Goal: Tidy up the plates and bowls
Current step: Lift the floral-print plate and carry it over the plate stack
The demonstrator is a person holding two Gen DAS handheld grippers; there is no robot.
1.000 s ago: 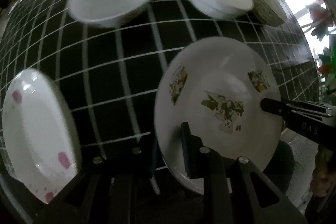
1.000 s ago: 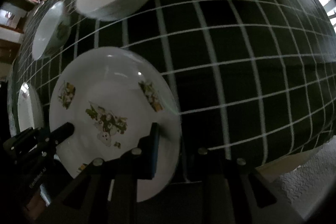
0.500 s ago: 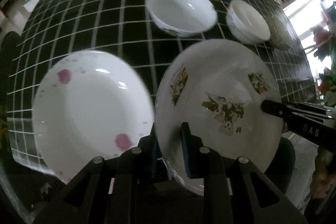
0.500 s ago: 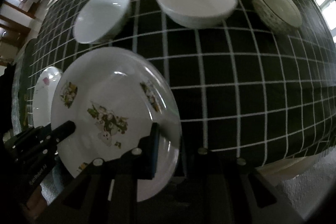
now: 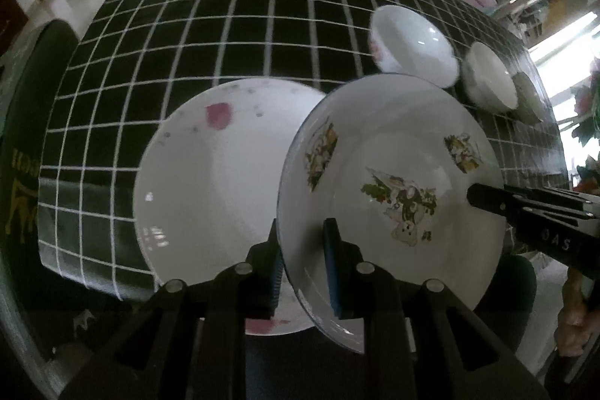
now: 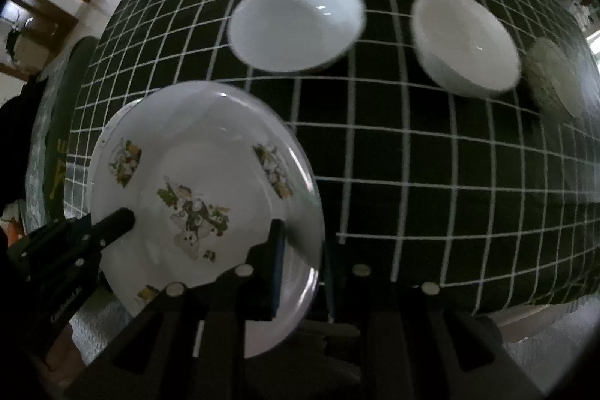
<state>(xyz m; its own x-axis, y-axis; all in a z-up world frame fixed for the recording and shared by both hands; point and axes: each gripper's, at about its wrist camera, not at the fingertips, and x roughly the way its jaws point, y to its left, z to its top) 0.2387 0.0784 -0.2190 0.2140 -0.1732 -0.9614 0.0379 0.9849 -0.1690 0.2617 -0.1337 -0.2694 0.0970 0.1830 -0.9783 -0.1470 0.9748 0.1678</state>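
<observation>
A white plate with cartoon prints [image 5: 390,175] is held in the air by both grippers. My left gripper [image 5: 302,259] is shut on its near rim. My right gripper [image 6: 300,261] is shut on the opposite rim of the same plate [image 6: 195,175]. Under it, a white plate with pink spots [image 5: 213,175] lies near the front left edge of the table; the held plate overlaps its right side. In the right wrist view only a sliver of that plate's rim shows.
Black cloth with a white grid [image 5: 243,25] covers the table. Behind stand a white bowl [image 6: 296,21], a second white bowl [image 6: 465,40] and a greyish bowl [image 6: 558,77] at the right edge. A dark chair back [image 5: 26,122] stands at the left.
Both grippers have carried the cartoon plate leftward over the table. The pink-spotted plate has come from the left edge of view to lie under the held plate.
</observation>
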